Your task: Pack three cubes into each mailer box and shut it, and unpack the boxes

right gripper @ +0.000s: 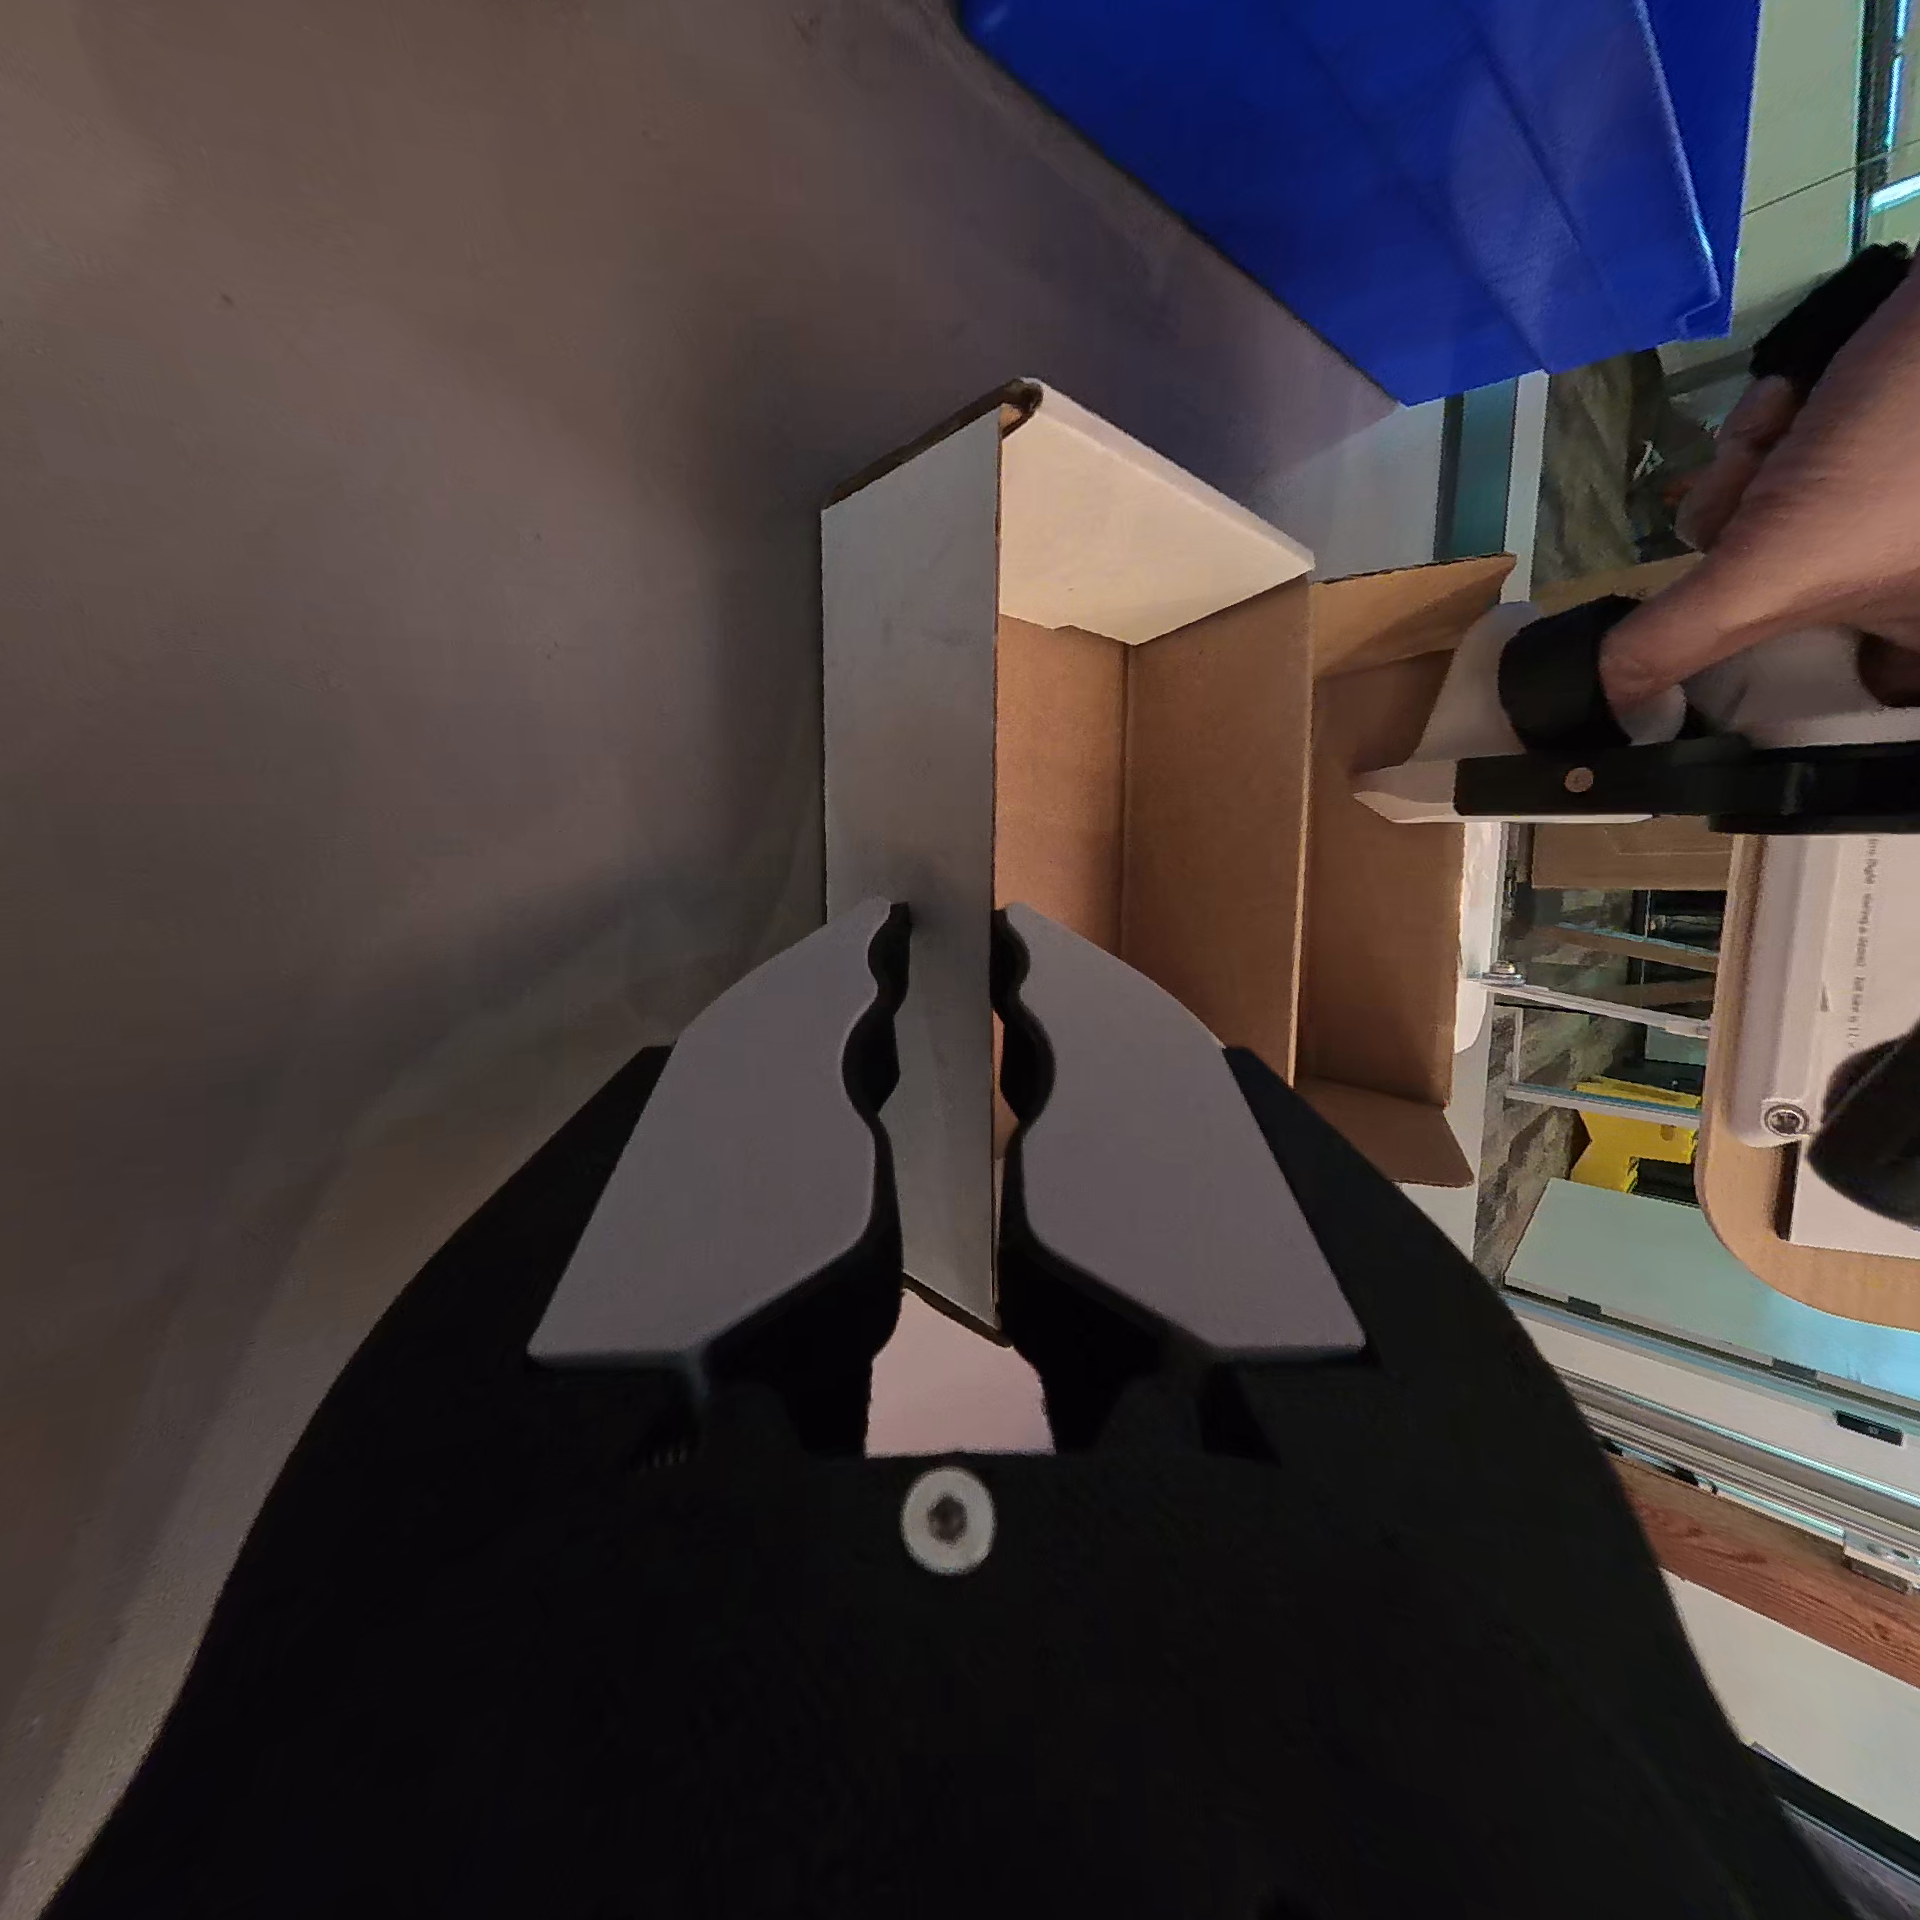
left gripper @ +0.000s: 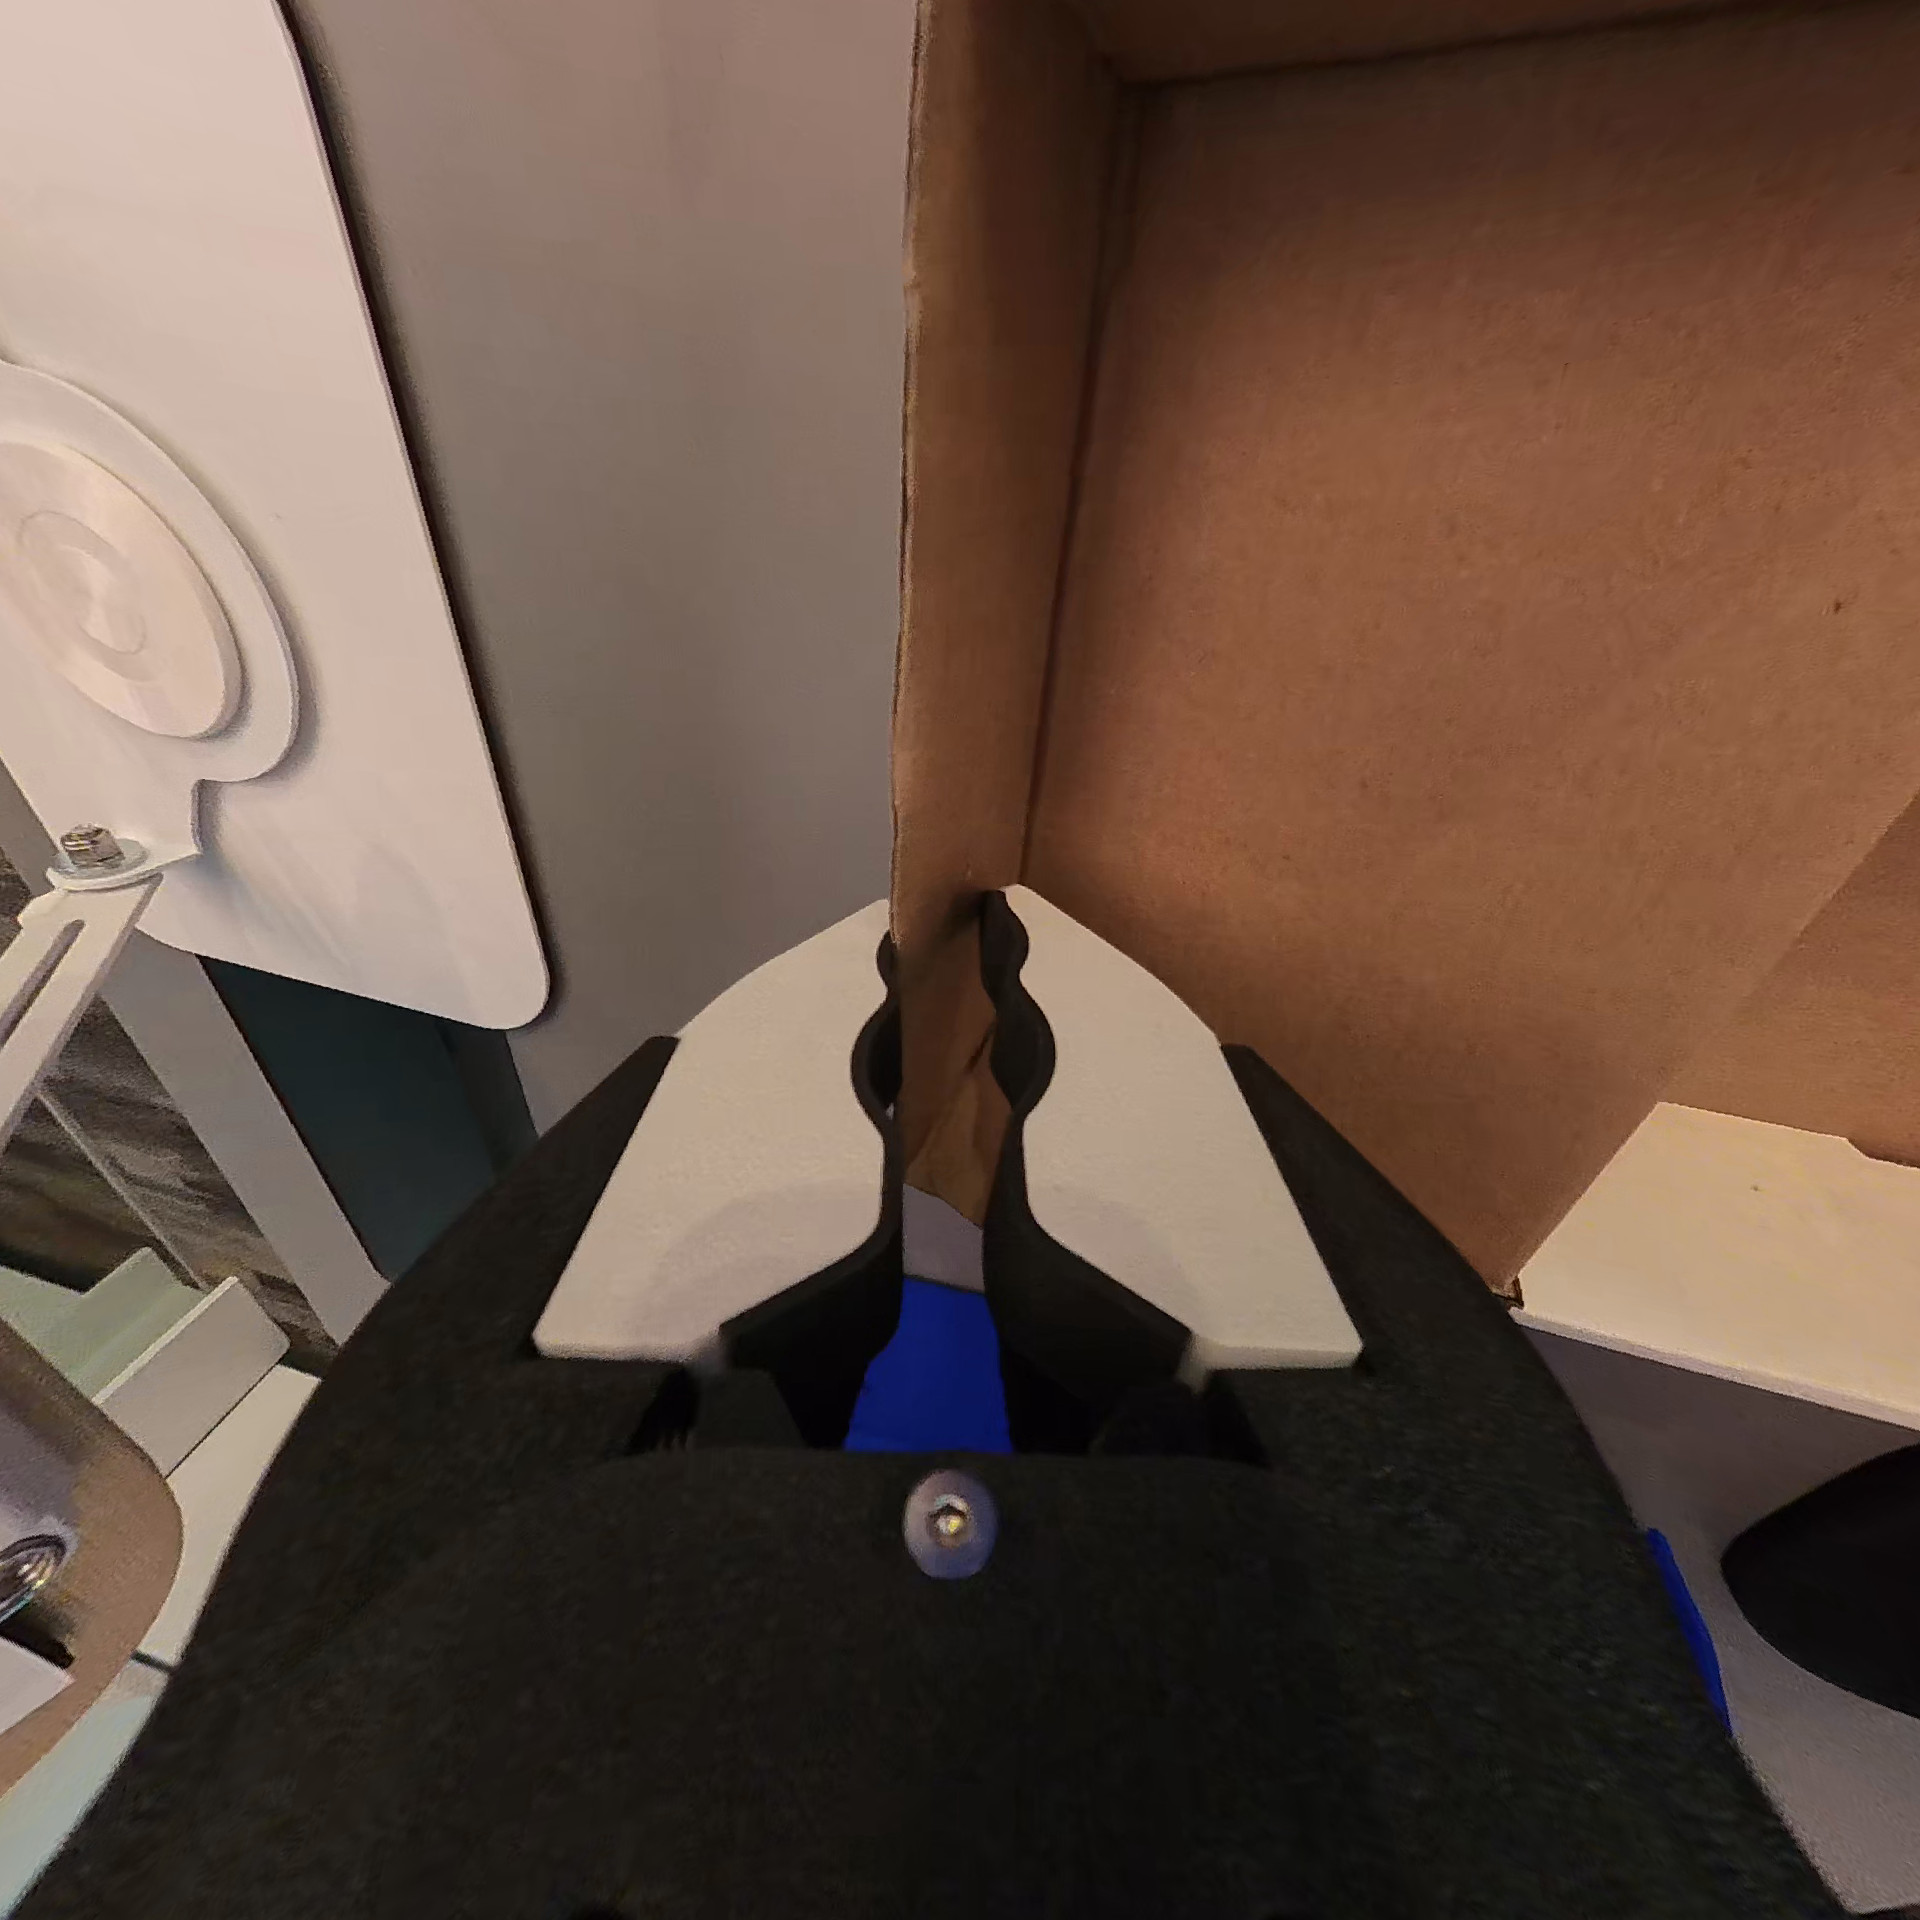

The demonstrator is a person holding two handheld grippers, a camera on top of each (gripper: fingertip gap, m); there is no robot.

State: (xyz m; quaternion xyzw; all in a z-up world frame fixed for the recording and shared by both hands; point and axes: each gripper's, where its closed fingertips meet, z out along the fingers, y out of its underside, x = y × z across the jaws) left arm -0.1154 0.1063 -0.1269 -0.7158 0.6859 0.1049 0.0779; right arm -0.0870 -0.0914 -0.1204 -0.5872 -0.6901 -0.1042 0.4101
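A mailer box, white outside and brown inside, lies open on the grey table (right gripper: pixel 416 623). My right gripper (right gripper: pixel 951 920) is shut on the box's white side wall (right gripper: pixel 904 675). My left gripper (left gripper: pixel 940 920) is shut on the edge of a brown side flap (left gripper: pixel 987 520) of the raised lid (left gripper: pixel 1455 623). The left gripper also shows in the right wrist view (right gripper: pixel 1371 795), held by a hand (right gripper: pixel 1787 540) at the lid's flap. The part of the box interior (right gripper: pixel 1205 831) that shows holds no cubes. No cubes are in view.
A blue bin (right gripper: pixel 1403 187) stands on the table beyond the box; a strip of blue (left gripper: pixel 930 1371) shows between my left fingers. A white panel with a round mount (left gripper: pixel 260 520) stands left of the lid. A white device on a wooden board (right gripper: pixel 1787 987) lies past the table's edge. The tips of one gripper are about 20 cm away from the tips of the other.
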